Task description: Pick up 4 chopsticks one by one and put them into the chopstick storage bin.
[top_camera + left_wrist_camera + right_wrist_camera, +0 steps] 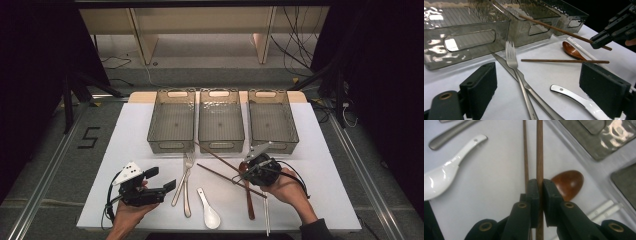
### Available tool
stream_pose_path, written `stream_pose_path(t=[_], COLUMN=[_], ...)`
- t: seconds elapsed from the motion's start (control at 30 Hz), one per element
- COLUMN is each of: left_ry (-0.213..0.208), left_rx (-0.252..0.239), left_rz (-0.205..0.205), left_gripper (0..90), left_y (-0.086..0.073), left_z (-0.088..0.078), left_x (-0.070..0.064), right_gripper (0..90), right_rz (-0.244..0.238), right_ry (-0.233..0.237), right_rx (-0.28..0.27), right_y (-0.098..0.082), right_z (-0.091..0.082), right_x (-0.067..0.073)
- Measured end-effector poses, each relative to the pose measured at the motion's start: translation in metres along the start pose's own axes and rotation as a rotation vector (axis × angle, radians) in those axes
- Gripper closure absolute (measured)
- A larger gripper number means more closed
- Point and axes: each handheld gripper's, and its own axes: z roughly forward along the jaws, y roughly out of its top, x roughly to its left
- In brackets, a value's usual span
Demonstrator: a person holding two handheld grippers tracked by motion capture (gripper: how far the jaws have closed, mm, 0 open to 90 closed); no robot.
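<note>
Wooden and thin, the chopstick [539, 150] is clamped in the right gripper [539, 185] near the table's front right, its far end raised toward the middle bin [221, 120]. It looks light, stiff and smooth; a grip nearer its middle would stop swinging. The left gripper [162, 180] waits wide open, empty.

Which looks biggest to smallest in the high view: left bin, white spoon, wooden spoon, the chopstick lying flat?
1. left bin, clearly largest.
2. flat chopstick, longest of the utensils.
3. wooden spoon and white spoon: too alike to rank, and the right gripper covers part of the wooden one.
</note>
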Motion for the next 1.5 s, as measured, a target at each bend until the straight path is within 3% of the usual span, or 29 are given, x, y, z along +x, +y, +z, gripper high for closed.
stream_pose_path(t=[0.1,0.57,0.67,0.87,0.97,1.2,1.5], left_ry=[-0.007,-0.145,-0.175,-0.193,-0.204,-0.239,-0.276], left_rx=[0.021,0.082,0.069,0.071,0.075,0.075,0.078], left_rz=[-0.019,-0.16,-0.223,-0.272,-0.279,-0.365,-0.382], left_gripper=[14.5,15.8,16.3,18.6,21.7,33.5,51.0], left_y=[0.004,0.037,0.043,0.05,0.052,0.051,0.046], left_z=[0.006,0.054,0.061,0.074,0.078,0.083,0.087], left_x=[-0.004,-0.029,-0.031,-0.036,-0.04,-0.038,-0.038], right_gripper=[84.7,84.6,84.6,84.6,84.5,84.6,84.6], right_rz=[-0.002,0.008,-0.003,-0.005,-0.004,-0.002,-0.014], right_ry=[-0.004,-0.017,-0.009,-0.015,-0.021,-0.021,-0.009], right_rx=[-0.024,-0.138,-0.156,-0.196,-0.209,-0.237,-0.257], right_y=[0.003,0.011,0.013,0.016,0.015,0.016,0.019], right_z=[0.001,-0.002,-0.002,-0.004,-0.005,-0.005,-0.003], right_x=[0.006,0.025,0.028,0.033,0.033,0.036,0.042])
